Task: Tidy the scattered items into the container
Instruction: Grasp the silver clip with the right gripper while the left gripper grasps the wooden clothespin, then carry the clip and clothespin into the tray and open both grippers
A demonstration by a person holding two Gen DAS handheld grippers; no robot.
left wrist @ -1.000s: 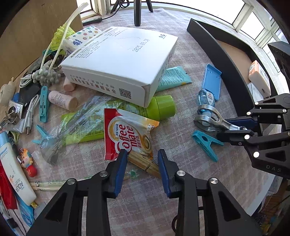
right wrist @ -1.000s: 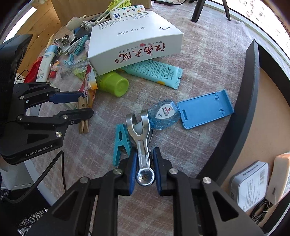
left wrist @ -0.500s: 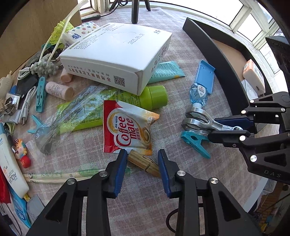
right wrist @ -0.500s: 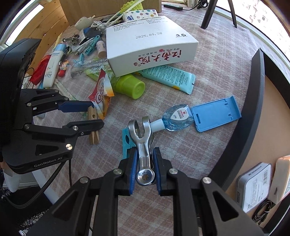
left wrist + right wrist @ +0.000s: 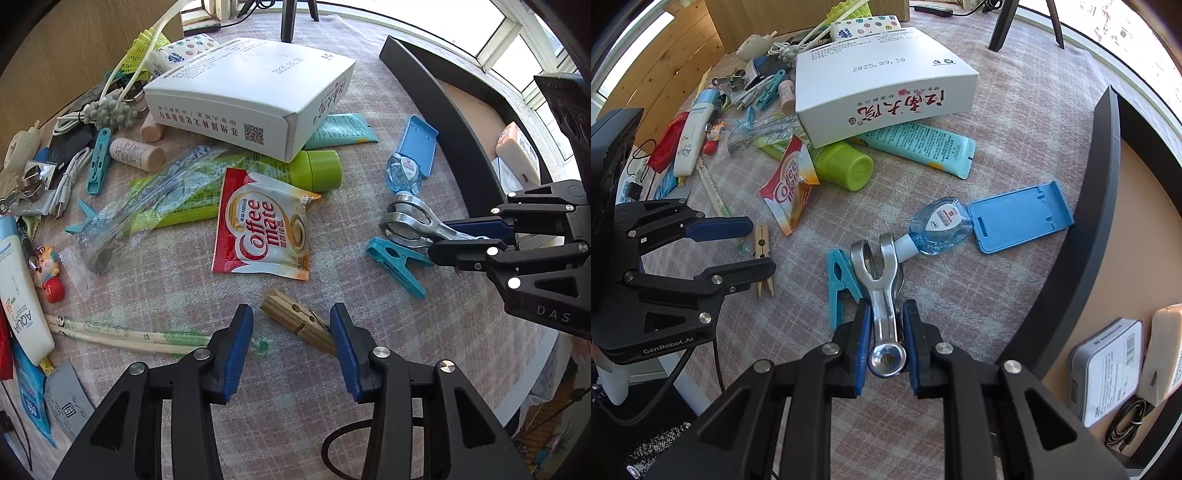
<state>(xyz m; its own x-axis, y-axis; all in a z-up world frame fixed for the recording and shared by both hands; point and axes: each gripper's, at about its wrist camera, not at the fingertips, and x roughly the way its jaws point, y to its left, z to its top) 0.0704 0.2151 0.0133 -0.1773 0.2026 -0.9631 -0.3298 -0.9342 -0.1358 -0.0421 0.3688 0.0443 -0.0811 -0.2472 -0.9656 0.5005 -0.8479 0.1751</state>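
near the right edge of the table (image 5: 1015,110), the right gripper (image 5: 886,343) squeezes a silver metal clip (image 5: 879,280) tight, close to the dark-walled container (image 5: 1104,206). the clip looks smooth, so it could slip out and drop before it gets over the wall. by the front edge, the left gripper (image 5: 291,343) is opening its jaws around a wooden peg (image 5: 299,325), not pressing it yet. the peg lies slanted, so the jaws might push it away or pinch only one end.
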